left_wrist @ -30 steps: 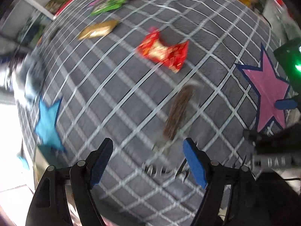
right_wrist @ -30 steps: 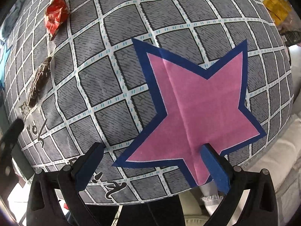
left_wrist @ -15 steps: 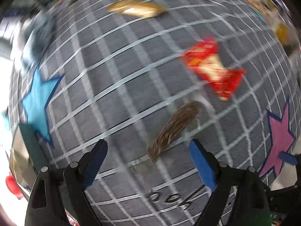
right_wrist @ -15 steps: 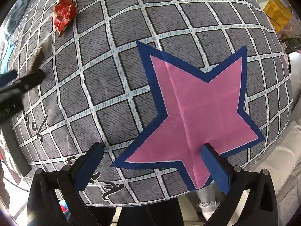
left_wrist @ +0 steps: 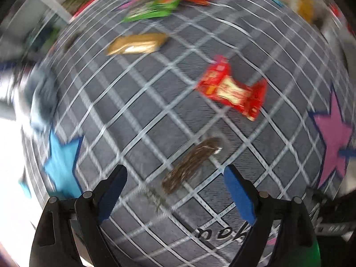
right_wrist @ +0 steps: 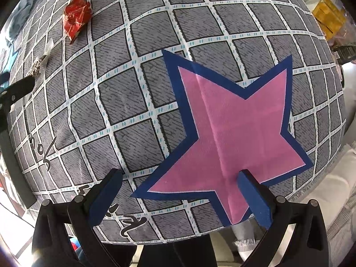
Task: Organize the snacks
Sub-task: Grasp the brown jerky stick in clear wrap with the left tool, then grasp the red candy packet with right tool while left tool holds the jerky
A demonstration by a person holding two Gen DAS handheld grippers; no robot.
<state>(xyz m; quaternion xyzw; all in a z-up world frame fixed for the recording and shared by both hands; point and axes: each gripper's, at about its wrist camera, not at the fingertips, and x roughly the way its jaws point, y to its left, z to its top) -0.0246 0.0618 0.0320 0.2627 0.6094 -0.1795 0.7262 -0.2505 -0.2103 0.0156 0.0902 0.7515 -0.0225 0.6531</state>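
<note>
Grey checked cloth (left_wrist: 138, 102) covers the table. Left gripper (left_wrist: 175, 191) has jaws wide apart, nothing clamped; brown clear-wrapped snack (left_wrist: 191, 162) lies between the fingertips, slightly far. Red snack packet (left_wrist: 233, 91) farther right. Far packets are blurred. Right gripper (right_wrist: 178, 198) is spread, empty, over pink star (right_wrist: 233, 129).

Under your grippers lies a grey tablecloth (right_wrist: 115, 102) with a white grid, spread over the table. A pink star (right_wrist: 233, 133) edged in dark blue is printed on it at your right, a light blue star (left_wrist: 61, 155) at your left. Directly on the cloth you have a brown snack stick (left_wrist: 191, 164), a red wrapper (left_wrist: 233, 91) beyond it, a gold packet (left_wrist: 138, 43) farther off, and a green packet (left_wrist: 153, 9) near the far edge, blurred.
</note>
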